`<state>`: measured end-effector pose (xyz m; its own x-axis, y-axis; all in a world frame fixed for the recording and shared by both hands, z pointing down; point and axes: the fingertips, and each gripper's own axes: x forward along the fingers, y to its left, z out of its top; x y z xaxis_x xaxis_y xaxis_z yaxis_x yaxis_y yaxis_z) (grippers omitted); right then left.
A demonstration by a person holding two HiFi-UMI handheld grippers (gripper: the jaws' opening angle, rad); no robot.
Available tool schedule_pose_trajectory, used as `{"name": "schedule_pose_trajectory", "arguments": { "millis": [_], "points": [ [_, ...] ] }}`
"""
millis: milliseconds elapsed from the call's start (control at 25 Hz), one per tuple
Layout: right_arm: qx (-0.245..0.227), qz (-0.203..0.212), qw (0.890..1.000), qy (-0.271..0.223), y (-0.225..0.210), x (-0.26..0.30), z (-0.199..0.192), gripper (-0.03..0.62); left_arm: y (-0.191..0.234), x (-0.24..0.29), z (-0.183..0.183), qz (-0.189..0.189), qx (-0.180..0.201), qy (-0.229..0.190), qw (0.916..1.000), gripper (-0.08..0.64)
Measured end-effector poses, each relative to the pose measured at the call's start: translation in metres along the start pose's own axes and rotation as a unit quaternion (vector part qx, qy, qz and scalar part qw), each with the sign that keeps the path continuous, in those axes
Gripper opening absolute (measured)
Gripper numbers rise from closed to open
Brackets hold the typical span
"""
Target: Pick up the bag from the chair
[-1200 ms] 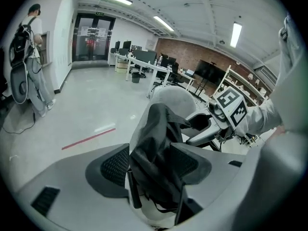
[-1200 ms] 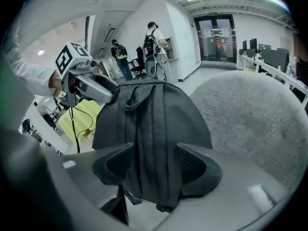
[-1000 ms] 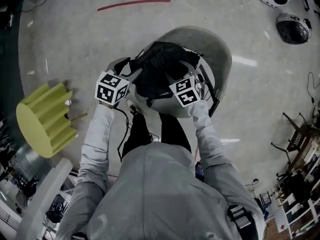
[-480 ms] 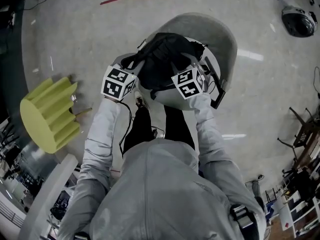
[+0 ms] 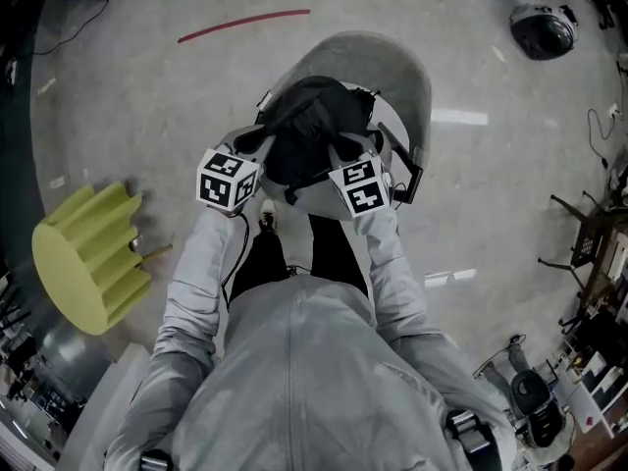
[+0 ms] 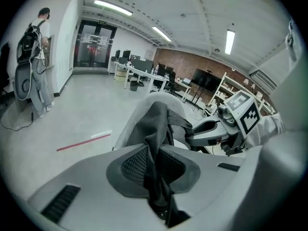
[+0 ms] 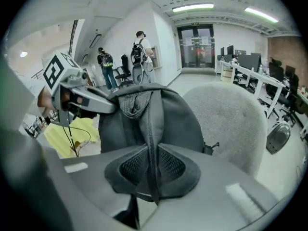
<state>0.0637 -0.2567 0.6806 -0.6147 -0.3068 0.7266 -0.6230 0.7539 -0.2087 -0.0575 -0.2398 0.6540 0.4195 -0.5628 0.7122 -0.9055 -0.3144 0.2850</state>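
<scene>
A dark grey backpack [image 5: 309, 130] hangs just above the seat of a grey shell chair [image 5: 392, 72], held from both sides. My left gripper [image 5: 257, 150] is shut on a fold of the bag's fabric [image 6: 156, 143] at its left side. At the bag's right side my right gripper [image 5: 345, 155] is shut on a strap [image 7: 151, 143] that runs down between the jaws. In the right gripper view the bag [image 7: 159, 114] fills the middle, with the chair back [image 7: 226, 119] behind it. The chair's seat under the bag is hidden.
A yellow ribbed stool [image 5: 83, 253] lies on its side on the floor at the left. A red tape line [image 5: 245, 23] marks the floor beyond the chair. Round devices [image 5: 538, 32] sit at the upper right. Desks and people stand far off in the room.
The view has shifted slightly; both grippers and the bag have stayed together over the chair, with the grip unchanged.
</scene>
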Motion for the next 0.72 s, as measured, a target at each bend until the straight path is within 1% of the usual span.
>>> {"name": "schedule_pose_trajectory", "arguments": {
  "millis": [80,160,320,400,480,560,640,720],
  "points": [
    [0.019,0.000,0.999,-0.030,0.014,-0.017,0.009,0.060,-0.002,-0.006,-0.004,-0.005,0.004,-0.008,0.9999,0.040],
    [0.023,-0.010,0.998,-0.061,0.019,-0.039,0.021,0.059,-0.011,-0.009,-0.001,-0.017,0.010,-0.019,0.9996,0.036],
    [0.001,-0.078,0.992,-0.095,0.021,-0.085,0.041,0.058,-0.038,-0.011,0.012,-0.059,0.024,-0.049,0.9967,0.032],
    [0.003,-0.102,0.989,-0.109,0.029,-0.105,0.044,0.058,-0.052,-0.017,0.014,-0.082,0.033,-0.062,0.9941,0.031],
    [0.004,-0.123,0.985,-0.122,0.037,-0.125,0.049,0.058,-0.063,-0.026,0.018,-0.097,0.049,-0.071,0.9916,0.029],
    [-0.005,-0.145,0.982,-0.125,0.044,-0.146,0.053,0.058,-0.075,-0.034,0.025,-0.109,0.066,-0.079,0.9887,0.029],
    [-0.012,-0.161,0.978,-0.132,0.053,-0.165,0.057,0.058,-0.085,-0.045,0.031,-0.126,0.077,-0.094,0.9845,0.029],
    [-0.008,-0.170,0.974,-0.149,0.066,-0.181,0.060,0.058,-0.092,-0.060,0.037,-0.143,0.088,-0.115,0.9790,0.029]
  ]
}}
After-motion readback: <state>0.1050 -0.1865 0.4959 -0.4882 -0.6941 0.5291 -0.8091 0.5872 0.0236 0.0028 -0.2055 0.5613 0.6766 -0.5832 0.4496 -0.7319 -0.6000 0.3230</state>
